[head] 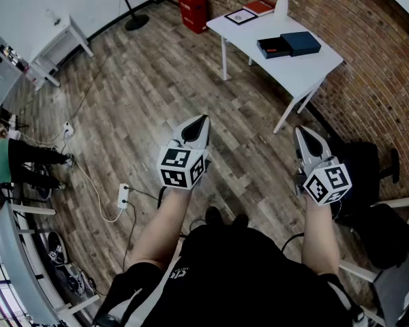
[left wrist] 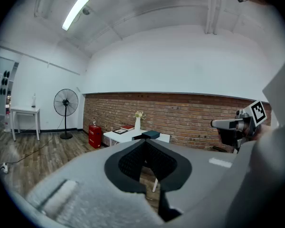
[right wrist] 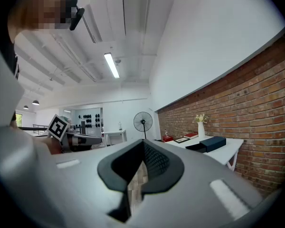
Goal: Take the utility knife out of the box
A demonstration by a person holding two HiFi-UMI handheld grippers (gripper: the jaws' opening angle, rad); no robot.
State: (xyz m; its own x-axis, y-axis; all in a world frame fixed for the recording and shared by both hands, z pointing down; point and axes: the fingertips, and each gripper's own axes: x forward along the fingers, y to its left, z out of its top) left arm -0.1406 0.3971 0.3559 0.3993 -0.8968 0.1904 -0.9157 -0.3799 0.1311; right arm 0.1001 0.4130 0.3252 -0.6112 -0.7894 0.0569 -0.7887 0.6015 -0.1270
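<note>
Left tongs [head: 202, 120] and right tongs [head: 302, 132] clenched empty, far from box [head: 273, 47]; arriving unopened, they might shove it.

Left gripper [head: 202, 120]: jaws together, tips meeting, nothing between them, nose tipped slightly downward. Right gripper [head: 301, 131]: jaws together, empty, held about level. Both are held out ahead of the torso [head: 249, 271], side by side and well apart. Left forearm [head: 165, 227] and right forearm [head: 320, 237] are bare, both reaching forward.
</note>
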